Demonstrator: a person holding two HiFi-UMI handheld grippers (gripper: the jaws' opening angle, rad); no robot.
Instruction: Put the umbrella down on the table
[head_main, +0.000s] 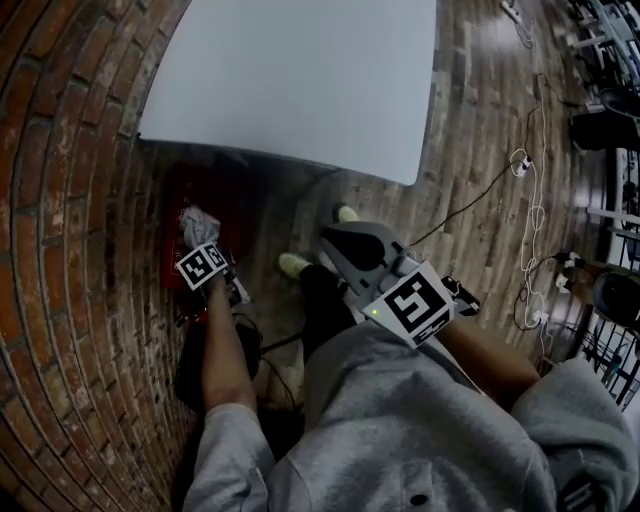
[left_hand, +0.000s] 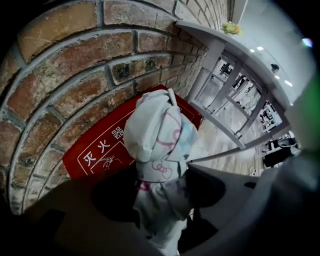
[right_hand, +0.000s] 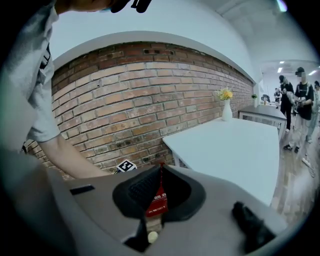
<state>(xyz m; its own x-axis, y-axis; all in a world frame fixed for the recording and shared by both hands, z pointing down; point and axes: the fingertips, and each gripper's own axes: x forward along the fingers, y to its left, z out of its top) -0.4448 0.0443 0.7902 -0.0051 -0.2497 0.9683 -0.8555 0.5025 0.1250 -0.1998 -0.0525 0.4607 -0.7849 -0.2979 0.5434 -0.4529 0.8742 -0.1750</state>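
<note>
The bench (head_main: 300, 80) is white and bare on top. It stands on a plank floor (head_main: 470, 150) beside a brick wall (head_main: 60, 200). At its far end is a vase (right_hand: 226, 109) with yellow flowers. People (right_hand: 300, 95) stand far off to the right.

A red box (head_main: 180, 195) with white writing sits on the floor by the wall, under the near left corner of the bench. A white cable (head_main: 530, 200) lies on the floor to the right. The person's light shoes (head_main: 293, 264) show between the two tools.

The left tool (left_hand: 162, 192) points down over the red box. Its jaws stand quite wide and press on the folded umbrella (left_hand: 157, 130), which is white with pink lines. The umbrella is low by the wall, not on the bench.

The right tool (right_hand: 159, 172) is held to the right, near the person's lap, facing the bench. Its jaws touch at the tips. A bit of red (right_hand: 158, 202) with white print shows in the thin slit between them. I cannot tell if it is pinched there or lies behind.
</note>
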